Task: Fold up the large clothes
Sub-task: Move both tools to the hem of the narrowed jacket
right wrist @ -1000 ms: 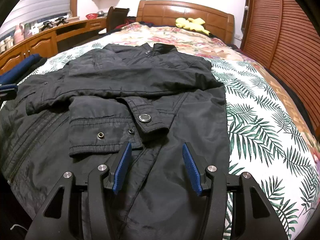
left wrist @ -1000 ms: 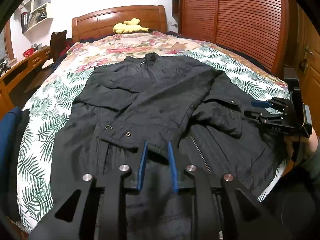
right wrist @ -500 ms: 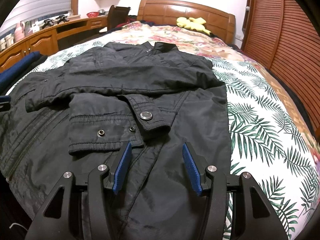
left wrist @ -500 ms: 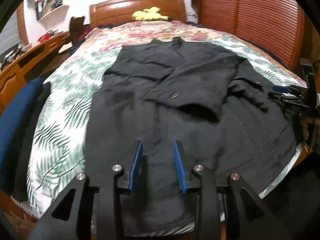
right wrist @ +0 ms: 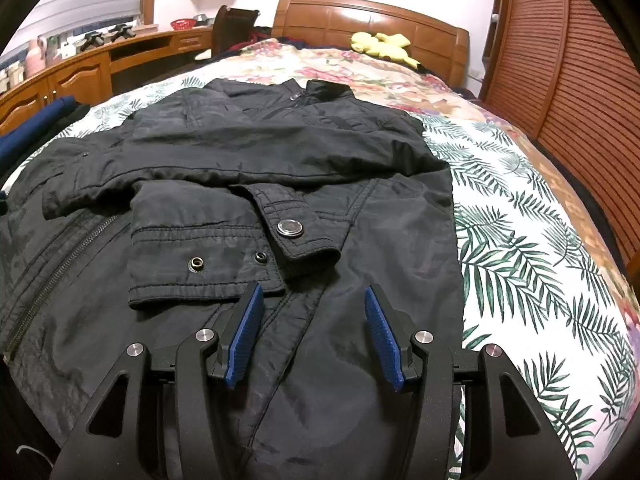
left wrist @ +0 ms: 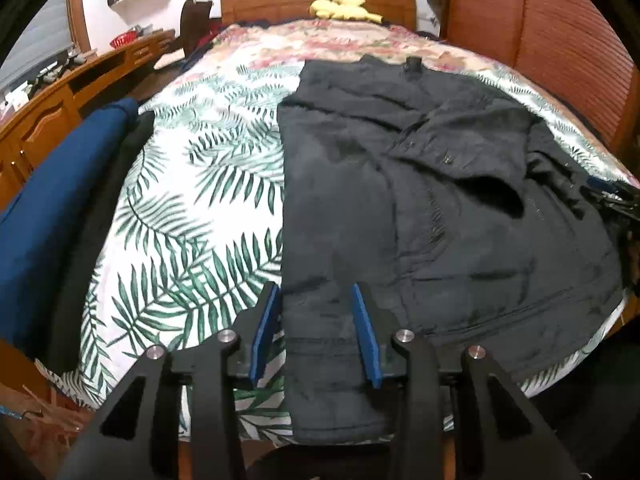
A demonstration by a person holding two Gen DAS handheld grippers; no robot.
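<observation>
A black jacket (left wrist: pixel 440 208) lies flat on the bed, collar toward the headboard, both sleeves folded across its front. It also shows in the right wrist view (right wrist: pixel 280 168), where a sleeve cuff (right wrist: pixel 216 252) with a metal snap lies just ahead of the fingers. My left gripper (left wrist: pixel 316 304) is open and empty, over the jacket's lower left hem at the bed's foot edge. My right gripper (right wrist: pixel 312 304) is open and empty above the jacket's lower right front; it also shows at the right edge of the left wrist view (left wrist: pixel 612 196).
The bed has a leaf and flower print cover (left wrist: pixel 192 216) and a wooden headboard (right wrist: pixel 372 20) with a yellow plush toy (right wrist: pixel 380 46). A blue and black garment (left wrist: pixel 60 216) lies along the bed's left side. A wooden desk (right wrist: pixel 80 72) stands left, wooden wardrobe doors (right wrist: pixel 580 72) right.
My left gripper has drawn back and swung left, from over the jacket's middle to its lower left hem, and its jaws have opened wider. The right gripper has stayed nearly still.
</observation>
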